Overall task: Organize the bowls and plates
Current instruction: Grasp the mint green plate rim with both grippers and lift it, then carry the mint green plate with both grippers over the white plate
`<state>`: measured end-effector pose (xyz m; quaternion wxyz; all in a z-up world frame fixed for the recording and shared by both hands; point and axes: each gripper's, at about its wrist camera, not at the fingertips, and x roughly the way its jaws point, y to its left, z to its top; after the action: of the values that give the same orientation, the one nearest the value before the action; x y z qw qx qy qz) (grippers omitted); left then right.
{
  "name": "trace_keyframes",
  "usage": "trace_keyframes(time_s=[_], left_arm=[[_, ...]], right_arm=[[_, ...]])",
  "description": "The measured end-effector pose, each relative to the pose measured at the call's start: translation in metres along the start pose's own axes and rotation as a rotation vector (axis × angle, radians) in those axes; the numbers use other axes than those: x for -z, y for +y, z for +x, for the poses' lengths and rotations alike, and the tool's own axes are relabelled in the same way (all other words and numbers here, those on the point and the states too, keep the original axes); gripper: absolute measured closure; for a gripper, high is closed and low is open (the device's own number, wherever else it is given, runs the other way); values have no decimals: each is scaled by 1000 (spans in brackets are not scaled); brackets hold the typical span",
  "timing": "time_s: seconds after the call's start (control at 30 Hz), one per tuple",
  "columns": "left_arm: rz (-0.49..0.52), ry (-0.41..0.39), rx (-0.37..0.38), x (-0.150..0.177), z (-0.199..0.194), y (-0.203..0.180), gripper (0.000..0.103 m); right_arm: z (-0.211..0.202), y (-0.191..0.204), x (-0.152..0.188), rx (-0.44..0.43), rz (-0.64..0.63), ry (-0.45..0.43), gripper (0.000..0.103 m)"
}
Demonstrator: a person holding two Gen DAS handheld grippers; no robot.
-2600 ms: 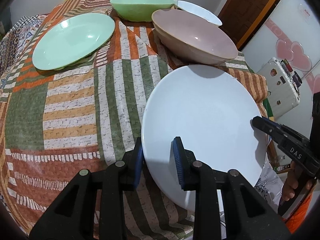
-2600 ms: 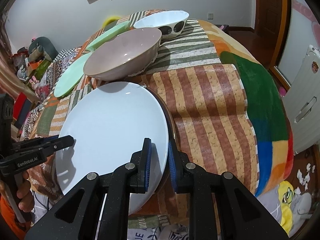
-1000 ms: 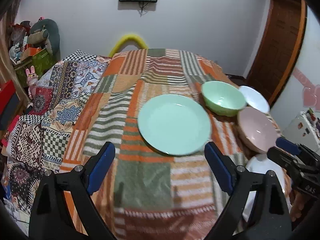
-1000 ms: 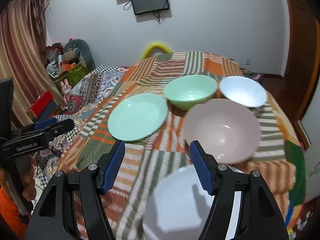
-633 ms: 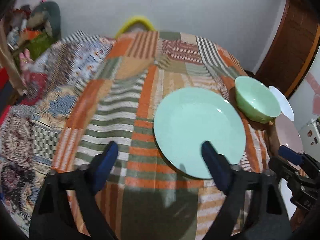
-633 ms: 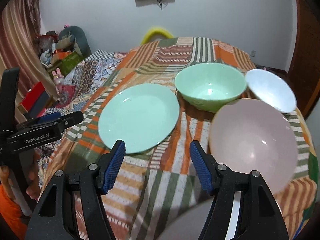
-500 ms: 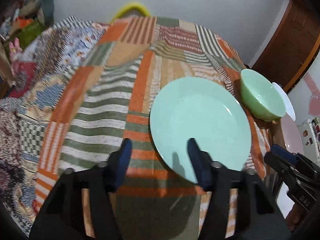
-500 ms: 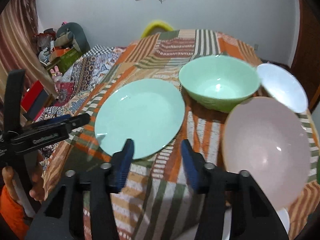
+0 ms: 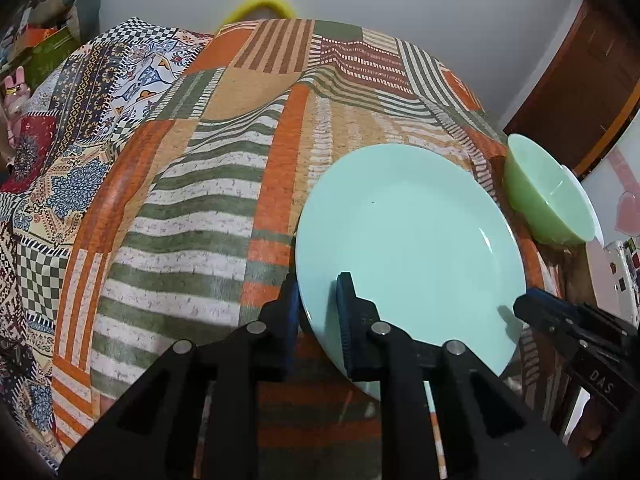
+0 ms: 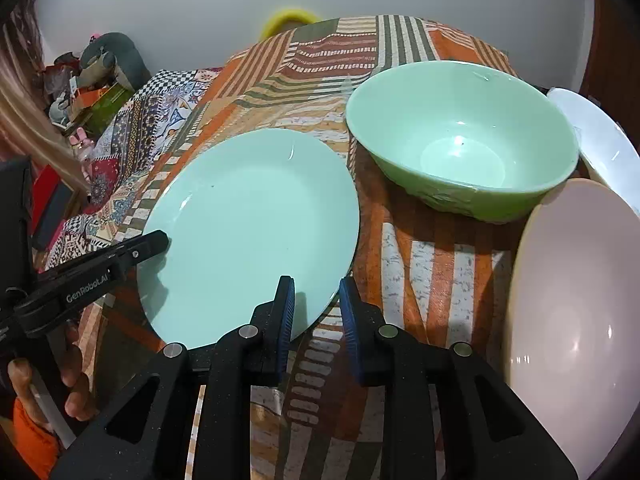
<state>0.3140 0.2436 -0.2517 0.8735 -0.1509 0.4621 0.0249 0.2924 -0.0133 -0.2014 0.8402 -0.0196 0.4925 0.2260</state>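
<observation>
A mint green plate (image 9: 408, 240) (image 10: 256, 220) lies flat on the patchwork tablecloth (image 9: 192, 216). My left gripper (image 9: 318, 308) straddles its near left rim, one finger under the edge and one on top, jaws closing onto it. The right gripper (image 10: 316, 304) has the plate's near right rim between its blue pads, and its jaws are closing too. Each gripper shows in the other's view, the left gripper (image 10: 156, 240) at the plate's left edge and the right gripper (image 9: 524, 308) at its right edge. A green bowl (image 10: 460, 148) (image 9: 548, 204) stands just beyond the plate.
A pink bowl (image 10: 572, 320) sits at the near right and a white bowl (image 10: 600, 140) behind it, both close to the green bowl. A hand (image 10: 76, 380) holds the left gripper's handle. Left of the plate the cloth drops away over the table edge (image 9: 80, 280).
Both grippers left the white plate, swung over to the green plate and came down. Their jaws went from wide apart to narrow around its near rim.
</observation>
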Motion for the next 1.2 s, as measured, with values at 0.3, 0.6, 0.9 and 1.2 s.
trace_keyframes(time_s=[0.3, 0.6, 0.9, 1.2], left_arm=[[-9, 45, 35, 30, -25, 13, 84], [26, 44, -33, 33, -32, 23, 83], [55, 22, -57, 23, -25, 28, 82], [71, 33, -64, 25, -25, 22, 82]], right_arm=[[-9, 19, 19, -99, -79, 60, 86], [-7, 16, -2, -40, -80, 17, 86], [29, 21, -17, -30, -93, 99, 84], [35, 27, -20, -40, -106, 122, 84]])
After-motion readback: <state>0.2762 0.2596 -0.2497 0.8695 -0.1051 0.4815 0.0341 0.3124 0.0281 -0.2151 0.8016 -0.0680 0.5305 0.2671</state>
